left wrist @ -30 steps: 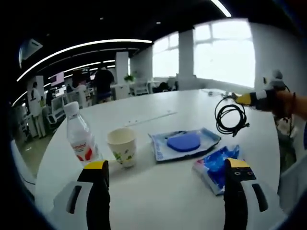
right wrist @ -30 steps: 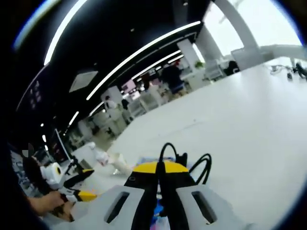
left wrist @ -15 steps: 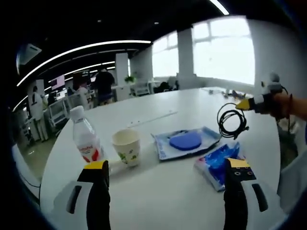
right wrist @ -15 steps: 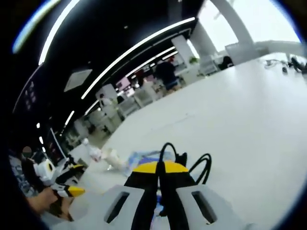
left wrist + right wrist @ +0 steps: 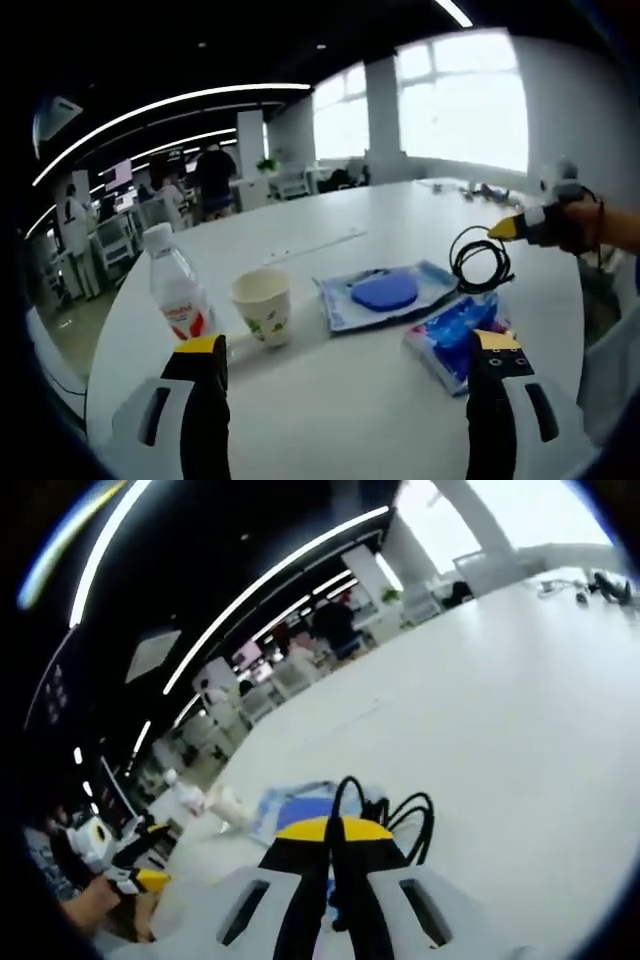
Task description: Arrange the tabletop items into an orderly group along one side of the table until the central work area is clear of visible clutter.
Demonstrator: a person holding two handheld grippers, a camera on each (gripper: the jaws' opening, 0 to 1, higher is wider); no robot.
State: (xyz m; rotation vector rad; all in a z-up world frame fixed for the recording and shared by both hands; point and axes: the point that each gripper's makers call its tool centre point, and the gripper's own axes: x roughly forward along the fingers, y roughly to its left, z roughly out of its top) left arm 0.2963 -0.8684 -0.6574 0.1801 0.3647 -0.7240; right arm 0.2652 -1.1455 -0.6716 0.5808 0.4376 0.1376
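My left gripper (image 5: 348, 343) is open, low over the white round table (image 5: 330, 410). Ahead of it, left to right, stand a clear water bottle (image 5: 175, 295) with a red label and a printed paper cup (image 5: 263, 305). Beyond them lie a pale blue tray (image 5: 430, 283) holding a blue disc (image 5: 384, 292) and a blue packet (image 5: 455, 335). My right gripper (image 5: 510, 228) comes in from the right, shut on a coiled black cable (image 5: 478, 262) that hangs above the table. In the right gripper view the cable (image 5: 400, 815) loops past the right gripper (image 5: 335, 832).
A thin white strip (image 5: 315, 243) lies further back on the table. Small dark items (image 5: 600, 585) sit at the table's far end. In the right gripper view the bottle (image 5: 185, 792), cup (image 5: 228, 805) and left gripper (image 5: 130, 865) are at lower left. Desks and people fill the office behind.
The right gripper and its hanging cable have dropped slightly toward the table near the blue packet. Both views have shifted a little with the hands; the tabletop items stay put.
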